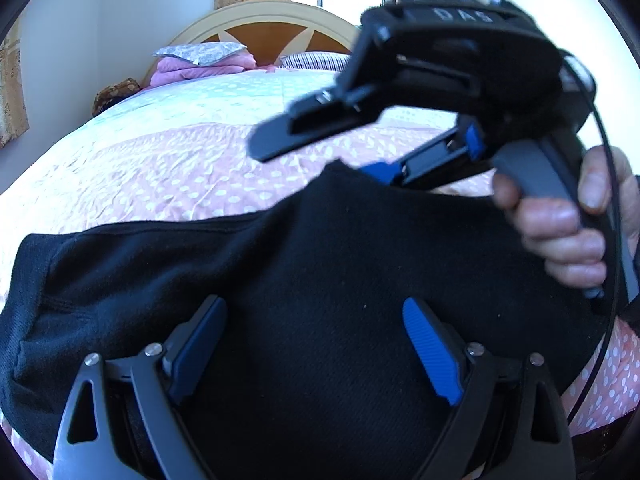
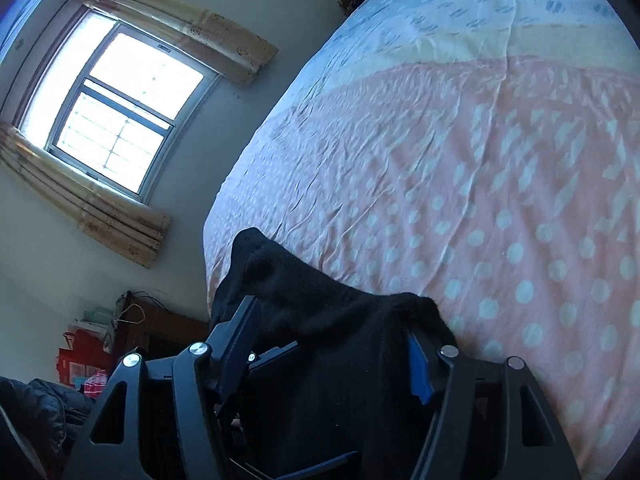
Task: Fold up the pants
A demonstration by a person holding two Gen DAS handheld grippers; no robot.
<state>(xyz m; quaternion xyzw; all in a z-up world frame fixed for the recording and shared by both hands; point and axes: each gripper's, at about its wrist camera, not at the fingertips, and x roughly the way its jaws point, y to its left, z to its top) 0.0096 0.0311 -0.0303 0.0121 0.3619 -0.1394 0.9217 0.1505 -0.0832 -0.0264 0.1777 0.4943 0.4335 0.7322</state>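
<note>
While the black pants (image 1: 280,272) lie spread across the near edge of the bed (image 1: 160,152), their long axis runs left to right across the left wrist view, and the coming move turns on that: the cloth's far right corner is lifted toward the right tool (image 1: 344,152), whereas the broad middle of the garment sits directly beneath and ahead of the left tool (image 1: 316,344). The left tool is spread wide, its blue pads (image 1: 430,348) standing apart over the fabric and gripping nothing. The right tool, held in the person's hand (image 1: 568,232), looks spread in the left view, yet in its own camera black cloth (image 2: 328,320) is bunched between its fingers, so whether it is truly pinching the pants or only has them draped over one finger I cannot tell. On that reading the right tool is nearer the raised corner and the left is nearer the flat body, so a fold would likely carry the raised end leftward along the long axis. Pink sheet with white dots (image 2: 500,220) covers the bed, wrinkled but open beyond the pants. Pillows (image 1: 208,58) and a rounded headboard (image 1: 276,28) stand at the far end; a curtained window (image 2: 120,108) lights the wall beside the bed.
</note>
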